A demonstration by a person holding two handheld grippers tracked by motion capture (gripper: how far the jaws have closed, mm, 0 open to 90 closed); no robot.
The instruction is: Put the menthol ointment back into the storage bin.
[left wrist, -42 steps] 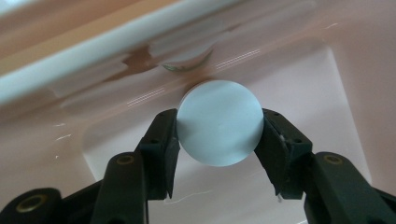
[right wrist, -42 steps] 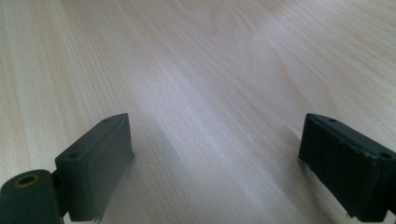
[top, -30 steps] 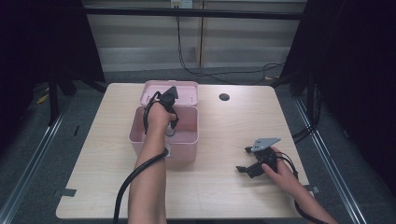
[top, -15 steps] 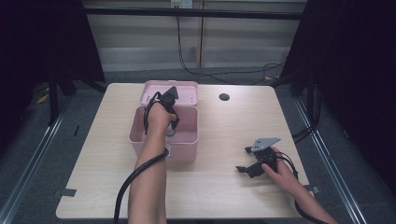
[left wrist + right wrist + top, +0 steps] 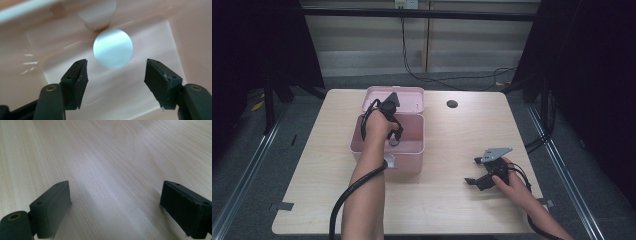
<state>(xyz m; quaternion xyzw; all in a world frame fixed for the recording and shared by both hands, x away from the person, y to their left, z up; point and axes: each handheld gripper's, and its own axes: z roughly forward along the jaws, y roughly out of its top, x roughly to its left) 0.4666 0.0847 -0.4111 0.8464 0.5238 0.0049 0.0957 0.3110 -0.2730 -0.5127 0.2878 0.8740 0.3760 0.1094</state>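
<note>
Left gripper [image 5: 113,80] jaws have just been opening inside the pink box [image 5: 412,150], releasing the silvery disc [image 5: 113,48], now lying straight ahead; right gripper [image 5: 117,207] is resting open.

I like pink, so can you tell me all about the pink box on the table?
The pink box looks like smooth plastic with rounded corners. It sits on the wooden table, lid flipped open behind it. The left gripper reaches down inside with fingers apart. A round whitish thing lies on its floor.
</note>
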